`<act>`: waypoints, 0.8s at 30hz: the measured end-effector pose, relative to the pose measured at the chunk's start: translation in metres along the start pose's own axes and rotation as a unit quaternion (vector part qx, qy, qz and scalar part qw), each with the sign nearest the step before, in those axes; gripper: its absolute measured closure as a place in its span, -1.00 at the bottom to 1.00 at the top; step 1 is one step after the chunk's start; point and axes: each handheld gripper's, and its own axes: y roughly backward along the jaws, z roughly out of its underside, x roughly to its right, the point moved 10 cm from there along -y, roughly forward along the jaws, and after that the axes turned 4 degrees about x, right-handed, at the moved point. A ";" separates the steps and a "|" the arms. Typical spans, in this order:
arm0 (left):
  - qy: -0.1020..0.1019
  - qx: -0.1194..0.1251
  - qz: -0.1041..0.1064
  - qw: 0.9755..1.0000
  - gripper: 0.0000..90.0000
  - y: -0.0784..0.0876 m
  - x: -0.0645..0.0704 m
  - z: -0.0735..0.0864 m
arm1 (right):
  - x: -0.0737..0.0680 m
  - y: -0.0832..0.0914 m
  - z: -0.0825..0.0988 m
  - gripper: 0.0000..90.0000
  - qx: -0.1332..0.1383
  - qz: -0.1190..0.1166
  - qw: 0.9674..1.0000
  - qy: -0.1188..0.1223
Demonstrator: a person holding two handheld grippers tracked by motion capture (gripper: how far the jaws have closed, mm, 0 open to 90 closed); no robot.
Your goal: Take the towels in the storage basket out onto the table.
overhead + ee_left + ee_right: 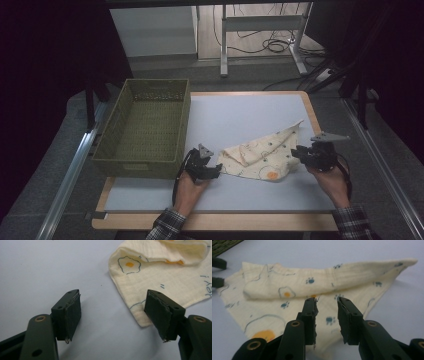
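1. A cream cloth [262,155] printed with fried eggs and paw prints lies loosely folded on the table [240,120], and serves as the landmark here.
2. An olive woven basket [145,125] stands to the left of the cloth, near but apart from it, and looks empty.
3. The left claw [214,169] sits just beside the cloth's left corner; in the left gripper view its jaws stand wide apart, one of them over the cloth's edge, gripping nothing.
4. The right claw [300,151] is at the cloth's right edge; in the right gripper view its jaws are parted with a narrow gap, hovering just over the fabric [312,285], clamped on nothing.
5. Whether either claw touches the cloth cannot be told.
6. The folds hide the cloth's underside and part of its print.
7. The table top is pale grey-blue with a wooden rim.
8. Beyond the cloth, past the table, lie a floor with loose cables [272,45] and a white desk frame [260,25]; the sides are dark.
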 end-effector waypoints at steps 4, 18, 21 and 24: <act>0.003 0.002 0.001 1.000 -0.34 0.000 0.000 0.000 | -0.005 0.019 0.017 0.46 -0.003 -0.004 1.000 -0.011; 0.005 0.002 0.001 1.000 -0.34 -0.001 0.000 0.000 | -0.014 -0.021 0.049 0.44 -0.020 -0.033 0.999 -0.029; 0.005 0.002 0.001 1.000 -0.34 -0.001 0.000 0.000 | -0.014 -0.021 0.046 0.84 -0.015 -0.030 0.999 -0.030; 0.006 0.002 0.002 1.000 -0.34 -0.001 0.000 0.000 | -0.018 -0.009 0.038 0.88 -0.004 -0.025 1.000 -0.015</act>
